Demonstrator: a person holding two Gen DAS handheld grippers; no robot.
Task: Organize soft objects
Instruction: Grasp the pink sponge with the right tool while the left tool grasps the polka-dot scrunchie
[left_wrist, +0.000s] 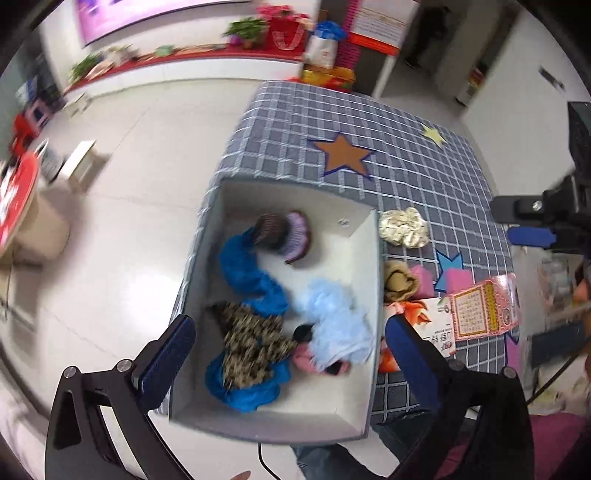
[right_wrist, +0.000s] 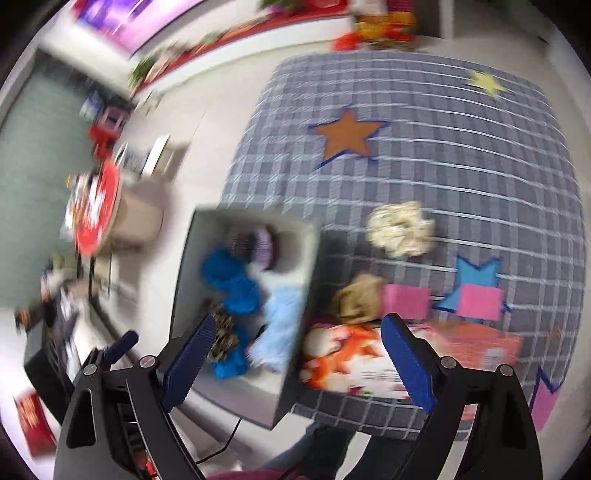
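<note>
the left gripper (left_wrist: 288, 354) is held released above the white box (left_wrist: 364, 258), where a blue cloth (left_wrist: 251, 277) and a pale blue fluffy piece (left_wrist: 336, 314) are kept. the right gripper (right_wrist: 295, 362) is released, nothing gripped. a cream scrunchie (left_wrist: 404, 230) is left on the checked surface (left_wrist: 424, 177).

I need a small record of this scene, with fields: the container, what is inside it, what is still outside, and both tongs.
container: white open box at the checked tablecloth's edge
inside: blue cloth, pale blue fluffy piece, leopard-print cloth, purple ribbed item
outside: cream scrunchie, tan fabric bundle
left tongs: open, empty
right tongs: open, empty
</note>
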